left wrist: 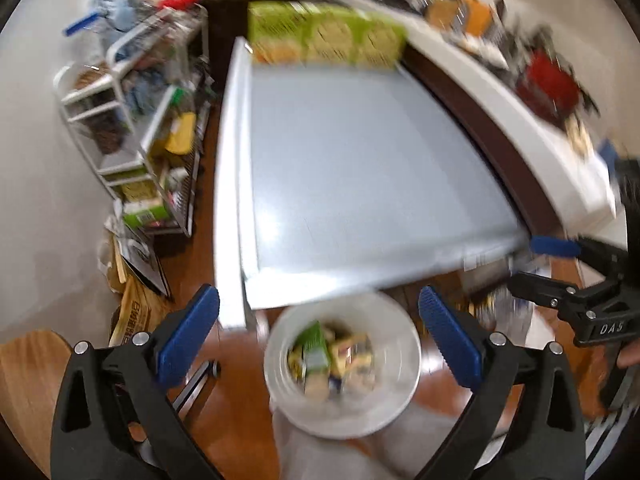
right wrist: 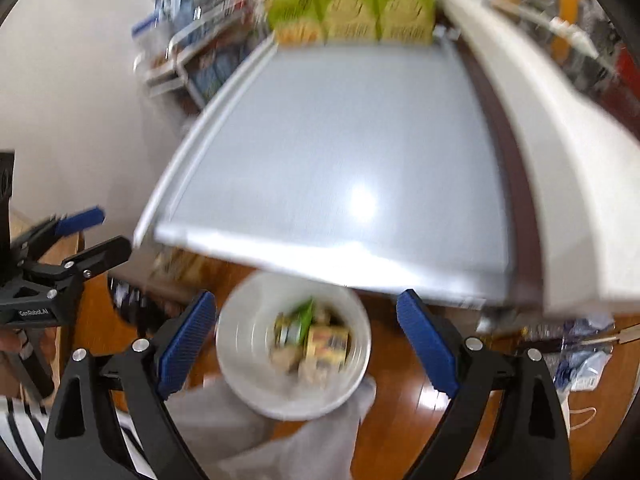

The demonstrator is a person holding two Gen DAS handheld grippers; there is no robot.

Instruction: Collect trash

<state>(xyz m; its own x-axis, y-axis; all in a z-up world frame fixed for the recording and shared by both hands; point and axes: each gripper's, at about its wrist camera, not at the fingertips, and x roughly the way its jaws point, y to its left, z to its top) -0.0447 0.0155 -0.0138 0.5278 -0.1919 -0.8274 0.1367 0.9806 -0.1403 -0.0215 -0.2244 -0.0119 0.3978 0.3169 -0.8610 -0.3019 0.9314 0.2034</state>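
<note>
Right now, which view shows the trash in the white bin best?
The right wrist view: the bin sits fully in frame, its boxes and wrappers less smeared. The left wrist view shows the same bin and trash from above, but blurrier.

The table [left wrist: 360,160] surface was pale grey with a white rim; the row of boxes [left wrist: 326,36] at its far end was green and yellow. The bin [right wrist: 294,346] was white, holding green and yellow packaging [right wrist: 316,340]. Both grippers carried blue ribbed pads [left wrist: 450,338] on black arms, and the floor [right wrist: 404,408] was reddish-brown wood.
</note>
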